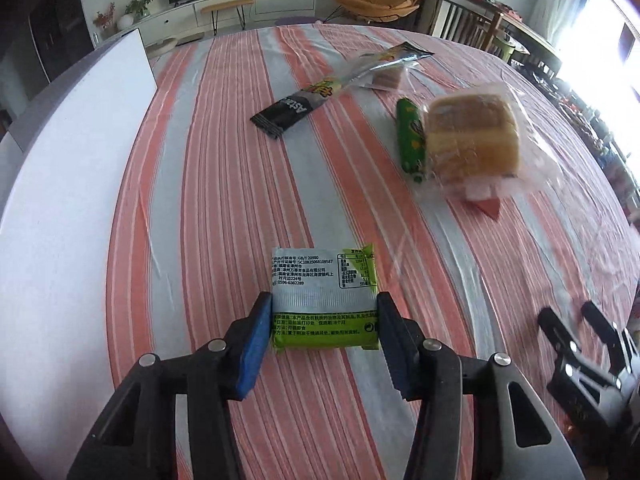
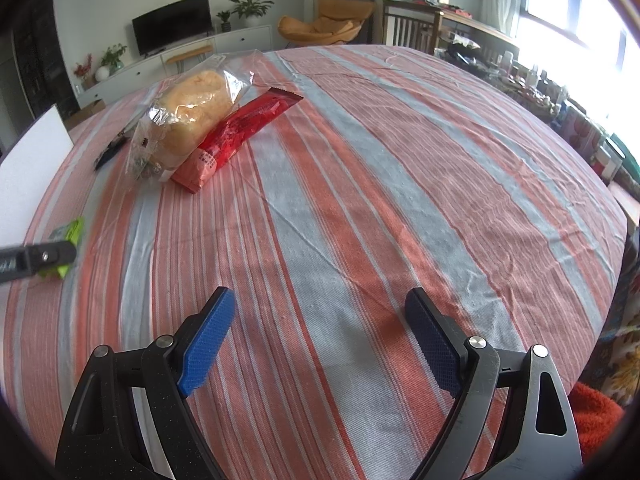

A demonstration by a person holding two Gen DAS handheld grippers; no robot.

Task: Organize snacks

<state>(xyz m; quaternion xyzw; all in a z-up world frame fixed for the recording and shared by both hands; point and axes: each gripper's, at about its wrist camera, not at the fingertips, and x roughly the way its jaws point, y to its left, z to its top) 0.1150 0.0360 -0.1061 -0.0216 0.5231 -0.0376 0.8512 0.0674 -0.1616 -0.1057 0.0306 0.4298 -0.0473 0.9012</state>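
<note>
Pinching flat green-and-silver foil snack packet (image 1: 325, 304) in left gripper (image 1: 322, 314); right gripper (image 2: 320, 316) waiting spread; lifting toward white tray (image 1: 72, 184) likely next.

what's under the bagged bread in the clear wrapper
In the right wrist view the bread lies partly on a red snack packet. The packet's two ends stick out; the strip beneath the bread is covered. A green packet lies alongside on the striped tablecloth.
</note>
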